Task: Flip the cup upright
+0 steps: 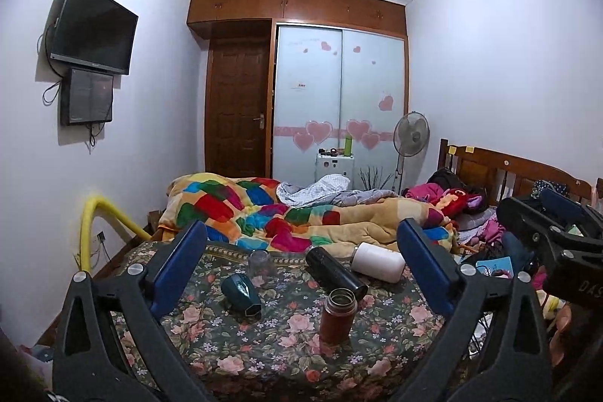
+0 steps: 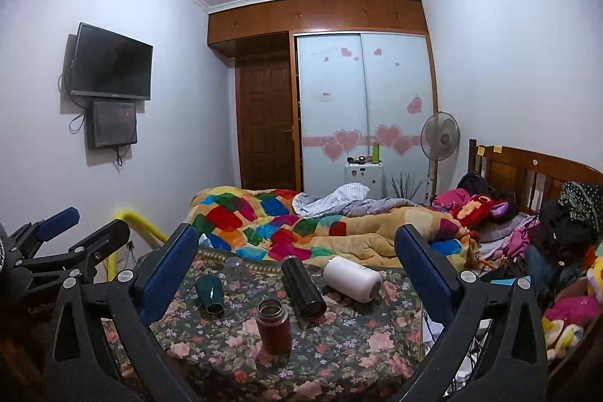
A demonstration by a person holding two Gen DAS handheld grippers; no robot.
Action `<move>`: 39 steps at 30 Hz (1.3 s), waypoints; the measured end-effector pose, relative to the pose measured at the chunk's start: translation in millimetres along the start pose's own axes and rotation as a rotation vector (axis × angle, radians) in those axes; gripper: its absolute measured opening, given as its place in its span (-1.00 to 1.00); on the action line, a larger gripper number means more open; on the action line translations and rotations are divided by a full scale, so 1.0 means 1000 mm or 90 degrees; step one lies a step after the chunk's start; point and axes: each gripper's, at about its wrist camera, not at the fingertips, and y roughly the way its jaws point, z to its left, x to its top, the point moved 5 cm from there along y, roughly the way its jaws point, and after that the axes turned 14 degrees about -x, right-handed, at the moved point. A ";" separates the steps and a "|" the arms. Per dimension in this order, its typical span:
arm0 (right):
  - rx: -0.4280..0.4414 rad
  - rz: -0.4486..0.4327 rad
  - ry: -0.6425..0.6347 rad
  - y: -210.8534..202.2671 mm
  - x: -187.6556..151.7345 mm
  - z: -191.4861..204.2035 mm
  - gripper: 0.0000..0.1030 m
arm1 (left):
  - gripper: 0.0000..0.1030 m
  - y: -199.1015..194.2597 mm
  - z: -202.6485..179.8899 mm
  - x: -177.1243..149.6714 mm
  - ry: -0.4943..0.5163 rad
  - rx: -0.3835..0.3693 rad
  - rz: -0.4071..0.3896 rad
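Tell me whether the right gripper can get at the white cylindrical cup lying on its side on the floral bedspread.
Probably yes. The right gripper has its jaws wide open and empty, and the white cylindrical cup lies ahead with nothing over it. The black cylindrical flask lies close on its left, so come from the right.

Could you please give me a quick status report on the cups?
Both grippers, left and right, open, empty. Red cup upright; black, white, teal cups lying down. Approach unobstructed.

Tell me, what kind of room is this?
It looks like a bedroom: a bed with a colourful patchwork quilt, a wardrobe with heart stickers, and a TV on the wall.
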 end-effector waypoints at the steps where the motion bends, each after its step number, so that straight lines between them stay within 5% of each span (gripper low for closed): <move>1: 0.000 0.003 0.000 0.000 0.000 -0.001 1.00 | 0.97 0.000 0.000 0.000 0.001 0.000 0.000; 39: 0.005 0.031 0.003 0.006 -0.004 -0.008 1.00 | 1.00 0.017 -0.005 -0.005 -0.005 -0.015 0.030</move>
